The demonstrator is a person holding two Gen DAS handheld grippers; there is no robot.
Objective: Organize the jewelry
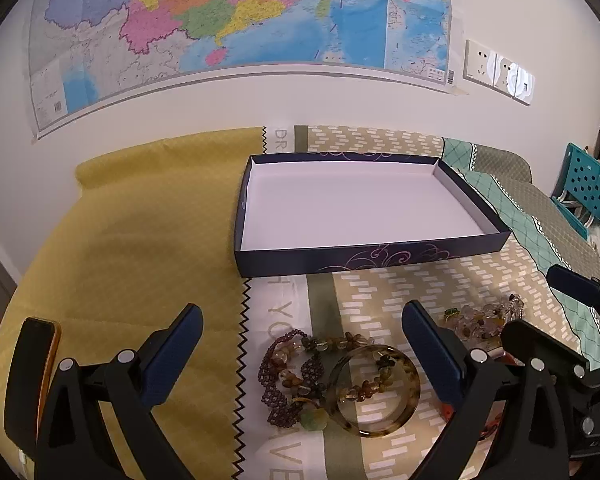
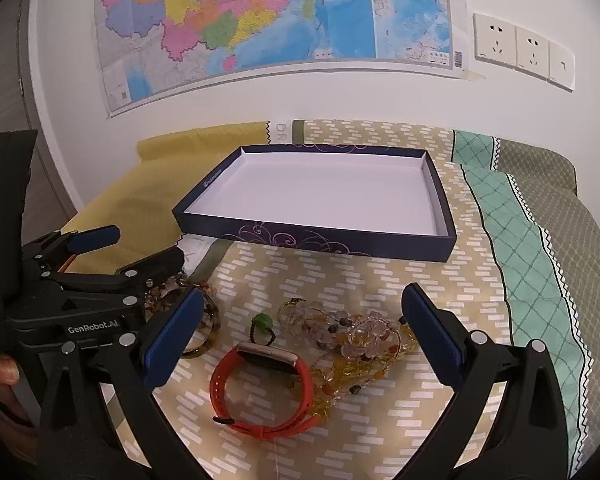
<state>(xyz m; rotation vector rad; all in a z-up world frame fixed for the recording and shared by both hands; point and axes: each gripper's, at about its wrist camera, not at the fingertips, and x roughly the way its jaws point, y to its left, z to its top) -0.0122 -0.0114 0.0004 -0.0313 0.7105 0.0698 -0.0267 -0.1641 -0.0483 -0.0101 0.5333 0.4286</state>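
A shallow dark blue box [image 1: 340,260] [image 2: 324,238] with a bare white inside lies on the bed. In the left wrist view my left gripper [image 1: 302,320] stands open above a mottled brown bangle [image 1: 374,390] and tangled purple and brown bead bracelets [image 1: 288,372]. In the right wrist view my right gripper [image 2: 302,308] stands open over an orange-strapped watch [image 2: 262,384], a small green ring [image 2: 264,322] and a heap of clear and amber beads [image 2: 348,338]. Nothing is held. The left gripper [image 2: 136,254] shows at the left there.
The bed carries a yellow cloth [image 1: 140,240] on the left and a beige, teal and grey patterned cover [image 2: 512,240]. A phone [image 1: 36,360] lies on the yellow cloth. A map [image 1: 240,20] and wall sockets [image 2: 520,48] are behind. A teal basket [image 1: 584,188] stands far right.
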